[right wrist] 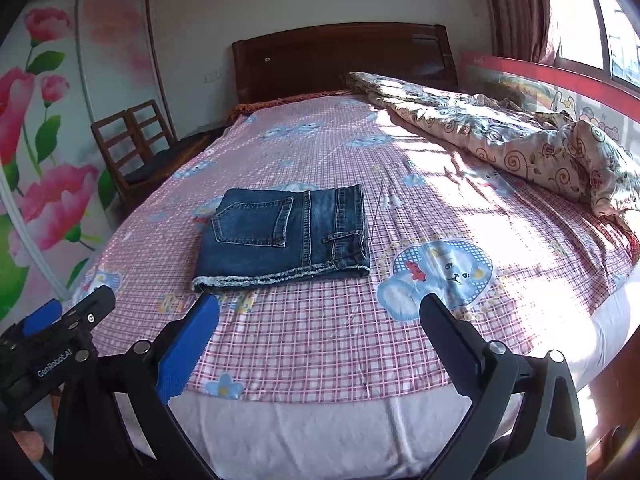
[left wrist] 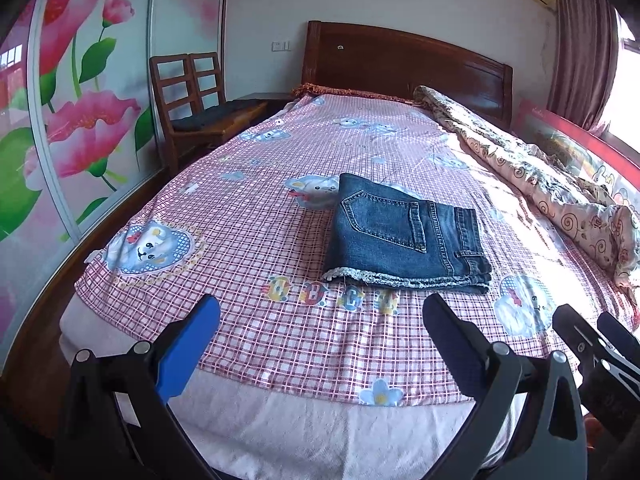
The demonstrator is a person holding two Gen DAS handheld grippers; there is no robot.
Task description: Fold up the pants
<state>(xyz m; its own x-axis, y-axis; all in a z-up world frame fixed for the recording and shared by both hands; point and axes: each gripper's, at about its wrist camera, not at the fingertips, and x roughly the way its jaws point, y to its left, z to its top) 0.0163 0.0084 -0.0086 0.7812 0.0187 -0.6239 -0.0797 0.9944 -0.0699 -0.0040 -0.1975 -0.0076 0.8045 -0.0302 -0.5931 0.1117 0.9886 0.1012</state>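
Dark blue denim pants [left wrist: 404, 236] lie folded into a flat rectangle on the pink checked bedsheet [left wrist: 248, 240], back pocket up and frayed hem toward me. My left gripper [left wrist: 320, 316] hovers open over the foot of the bed, a little short of the hem, holding nothing. In the right wrist view the same pants [right wrist: 284, 236] lie left of centre, and my right gripper [right wrist: 320, 316] stands open and empty above the sheet [right wrist: 400, 320], to the right of the fold. The right gripper's fingers [left wrist: 576, 328] show at the left view's right edge; the left gripper's fingers [right wrist: 72, 316] show at the right view's left edge.
A rumpled floral quilt [right wrist: 500, 136] runs along the bed's right side beside a red-edged rail [right wrist: 560, 76]. A dark wooden headboard [left wrist: 404, 56] is at the far end. Two wooden chairs [left wrist: 192, 92] and a flower-painted wardrobe [left wrist: 72, 100] stand left. White mattress edge [right wrist: 320, 428] is nearest.
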